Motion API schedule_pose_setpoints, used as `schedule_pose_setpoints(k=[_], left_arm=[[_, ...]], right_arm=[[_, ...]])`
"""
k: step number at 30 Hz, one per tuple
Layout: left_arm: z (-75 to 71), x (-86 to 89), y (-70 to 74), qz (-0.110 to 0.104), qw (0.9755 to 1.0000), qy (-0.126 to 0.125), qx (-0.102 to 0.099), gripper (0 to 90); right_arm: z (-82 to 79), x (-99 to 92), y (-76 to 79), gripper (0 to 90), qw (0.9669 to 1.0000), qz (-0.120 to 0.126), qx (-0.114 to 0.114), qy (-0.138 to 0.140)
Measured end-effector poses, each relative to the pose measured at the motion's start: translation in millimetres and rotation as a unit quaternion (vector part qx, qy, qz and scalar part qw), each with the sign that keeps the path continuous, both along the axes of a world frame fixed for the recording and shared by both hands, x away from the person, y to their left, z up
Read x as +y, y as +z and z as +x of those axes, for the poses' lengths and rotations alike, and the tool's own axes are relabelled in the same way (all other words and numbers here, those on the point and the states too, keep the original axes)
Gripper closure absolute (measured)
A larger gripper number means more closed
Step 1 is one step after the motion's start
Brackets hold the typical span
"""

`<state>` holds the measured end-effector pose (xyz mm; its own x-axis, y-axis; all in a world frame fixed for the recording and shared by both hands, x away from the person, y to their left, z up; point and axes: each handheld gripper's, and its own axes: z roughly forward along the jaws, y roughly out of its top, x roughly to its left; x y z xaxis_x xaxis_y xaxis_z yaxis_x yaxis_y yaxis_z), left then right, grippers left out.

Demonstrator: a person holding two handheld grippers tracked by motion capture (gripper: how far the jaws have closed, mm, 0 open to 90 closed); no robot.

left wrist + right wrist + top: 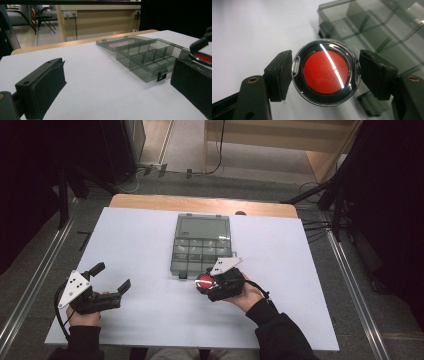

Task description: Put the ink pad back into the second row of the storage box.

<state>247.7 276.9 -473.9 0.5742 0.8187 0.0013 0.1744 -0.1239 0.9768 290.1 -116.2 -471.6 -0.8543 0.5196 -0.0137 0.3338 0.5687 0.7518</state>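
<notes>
A round clear case with a red disc inside (325, 72) sits pinched between the two pads of my right gripper (326, 76), which is shut on it. In the high view that case (204, 281) hangs just in front of the near edge of a smoky clear compartment box (202, 251). The box lies open, its lid (203, 226) flat on the far side. My left gripper (113, 276) rests low at the table's left, open, with nothing between its fingers. From the left gripper view the box (150, 57) is ahead to the right, and the red case (203, 56) is at the right edge.
A white sheet (150, 240) covers the table, whose wooden far edge (200, 204) shows behind the box. Metal rails run along the floor on both sides. Cables and dark stands surround the table.
</notes>
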Motion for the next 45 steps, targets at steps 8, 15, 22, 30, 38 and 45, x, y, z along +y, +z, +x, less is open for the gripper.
schedule_pose_setpoints(k=[8,15,22,30,38,45], left_arm=[[-0.7,-0.1,0.2,0.001,1.0000,0.000,-0.001,0.0],[-0.5,0.0,0.4,0.001,1.0000,-0.001,-0.002,0.0],[-0.5,-0.5,0.2,0.001,1.0000,0.000,0.000,0.0],[-0.4,-2.4,-0.1,0.005,1.0000,-0.004,0.000,0.0],[-0.3,-1.6,-0.1,0.005,1.0000,-0.004,0.000,0.0],[-0.2,-1.8,-0.2,0.006,1.0000,-0.004,0.001,0.0]], right_arm=[[16.8,-2.9,21.8,30.9,0.9997,0.002,-0.015,-0.016],[38.1,-8.4,29.8,30.9,0.9992,0.000,-0.008,-0.040],[51.4,-7.9,30.2,30.8,0.9984,-0.008,0.000,-0.055],[63.9,-1.1,20.8,30.8,0.9968,-0.030,0.016,-0.072],[73.1,3.1,9.2,30.8,0.9952,-0.049,0.034,-0.078],[76.3,2.8,4.5,30.8,0.9940,-0.054,0.046,-0.083]])
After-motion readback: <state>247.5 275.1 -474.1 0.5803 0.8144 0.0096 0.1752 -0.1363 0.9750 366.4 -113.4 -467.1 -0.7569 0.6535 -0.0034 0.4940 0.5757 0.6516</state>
